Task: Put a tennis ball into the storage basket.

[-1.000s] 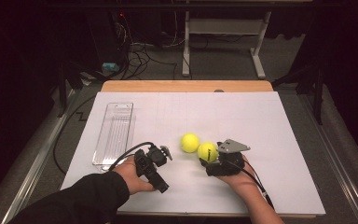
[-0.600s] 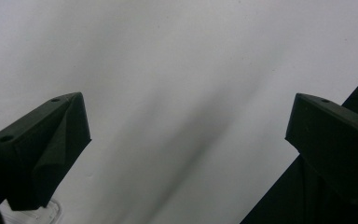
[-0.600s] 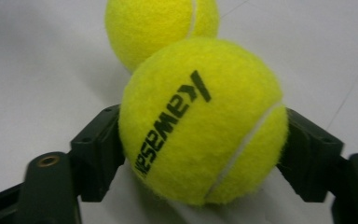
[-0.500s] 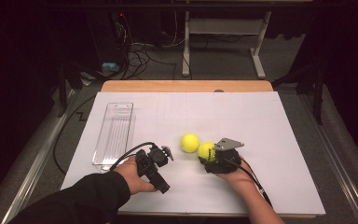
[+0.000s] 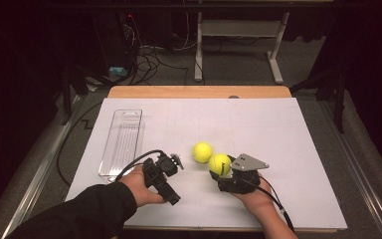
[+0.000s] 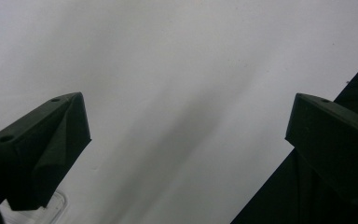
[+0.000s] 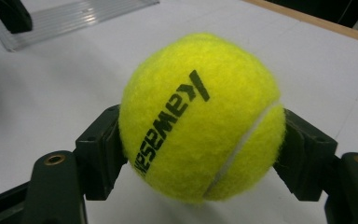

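Note:
Two yellow tennis balls are on the white table. One tennis ball (image 5: 220, 164) (image 7: 200, 116), with black lettering, sits between the jaws of my right gripper (image 5: 224, 172) (image 7: 200, 154), which is shut on it at the front middle of the table. The other tennis ball (image 5: 202, 152) lies free just left of and behind it. My left gripper (image 5: 171, 162) (image 6: 186, 140) is held at the front left, tilted, with its jaws wide apart and only bare white table between them.
A clear plastic tray (image 5: 122, 142) (image 7: 70, 18) lies lengthwise at the table's left, close to my left gripper; its corner (image 6: 51, 210) shows below the left jaw. The wooden table edge (image 5: 199, 91) runs along the back. Cables and a stand lie on the floor beyond.
The right gripper with its ball has shifted slightly left, closer to the free ball. The left gripper has hardly moved.

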Demonstrator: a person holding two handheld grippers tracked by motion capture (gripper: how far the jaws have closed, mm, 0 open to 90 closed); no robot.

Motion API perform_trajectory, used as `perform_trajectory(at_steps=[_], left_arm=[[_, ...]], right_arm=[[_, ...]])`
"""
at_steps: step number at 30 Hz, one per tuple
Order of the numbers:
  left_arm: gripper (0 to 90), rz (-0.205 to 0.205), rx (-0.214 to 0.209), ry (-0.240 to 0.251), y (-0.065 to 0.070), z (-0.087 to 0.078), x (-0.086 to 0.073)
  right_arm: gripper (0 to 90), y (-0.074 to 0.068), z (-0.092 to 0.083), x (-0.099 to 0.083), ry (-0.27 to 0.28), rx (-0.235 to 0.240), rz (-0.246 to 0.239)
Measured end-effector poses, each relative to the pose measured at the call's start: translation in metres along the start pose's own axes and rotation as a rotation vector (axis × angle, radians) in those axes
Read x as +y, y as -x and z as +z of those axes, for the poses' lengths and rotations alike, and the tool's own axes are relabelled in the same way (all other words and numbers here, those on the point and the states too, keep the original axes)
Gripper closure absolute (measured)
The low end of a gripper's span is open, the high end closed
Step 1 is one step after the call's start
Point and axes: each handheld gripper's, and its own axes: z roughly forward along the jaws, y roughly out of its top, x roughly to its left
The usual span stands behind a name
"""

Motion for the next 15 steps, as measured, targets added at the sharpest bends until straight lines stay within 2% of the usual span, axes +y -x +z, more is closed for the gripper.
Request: perform_trajectory(at_steps=[6, 15], left_arm=[[0.6, 0.004, -0.007, -0.005, 0.002, -0.003, -0.001], [0.6, -0.002, -0.011, -0.004, 0.001, -0.008, -0.001]], right_arm=[[27.4, -0.011, -0.008, 0.004, 0.043, 0.021, -0.013], [27.5, -0.021, -0.01, 0.008, 0.065, 0.044, -0.034]])
